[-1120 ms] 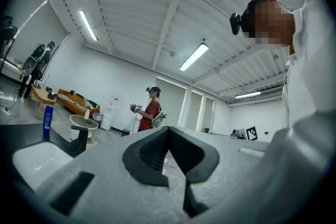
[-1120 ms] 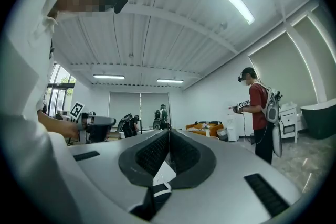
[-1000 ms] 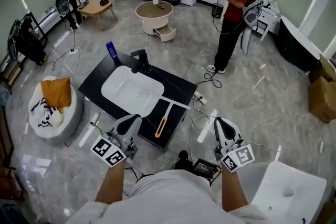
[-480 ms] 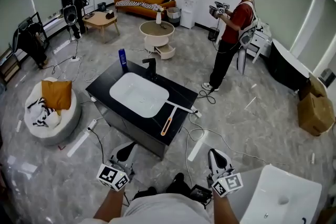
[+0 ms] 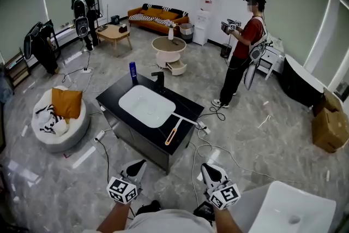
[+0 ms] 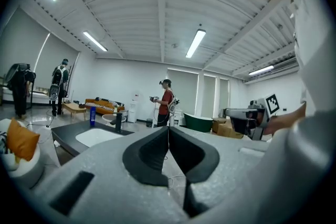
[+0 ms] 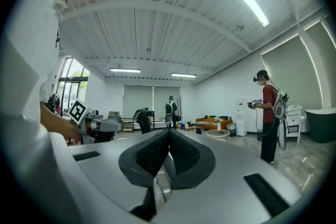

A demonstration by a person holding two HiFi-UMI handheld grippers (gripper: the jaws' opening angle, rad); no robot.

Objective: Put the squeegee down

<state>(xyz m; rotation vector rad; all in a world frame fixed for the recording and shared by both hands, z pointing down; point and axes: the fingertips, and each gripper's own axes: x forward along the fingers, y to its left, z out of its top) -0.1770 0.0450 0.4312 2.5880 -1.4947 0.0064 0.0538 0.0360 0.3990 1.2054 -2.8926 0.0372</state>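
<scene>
The squeegee (image 5: 172, 131), with an orange handle and a white blade, lies on the front right corner of the black sink counter (image 5: 112, 99), beside the white basin (image 5: 146, 106). Neither gripper touches it. My left gripper (image 5: 137, 167) and right gripper (image 5: 209, 171) hang low at the bottom of the head view, well back from the counter. The left gripper (image 6: 168, 129) has its jaws shut with nothing between them. In the right gripper view, the right gripper (image 7: 169, 131) also stands shut and empty, and it looks toward the left one.
A blue bottle (image 5: 132, 71) and a black faucet (image 5: 159, 80) stand at the counter's far side. Cables and a power strip (image 5: 203, 127) lie on the floor. A person in red (image 5: 244, 46) stands right. A white beanbag (image 5: 59, 120) sits left, a white fixture (image 5: 289, 207) bottom right.
Both grippers have drawn back from the counter toward my body and sunk a little. The view has backed away. The squeegee has stayed where it lies on the counter.
</scene>
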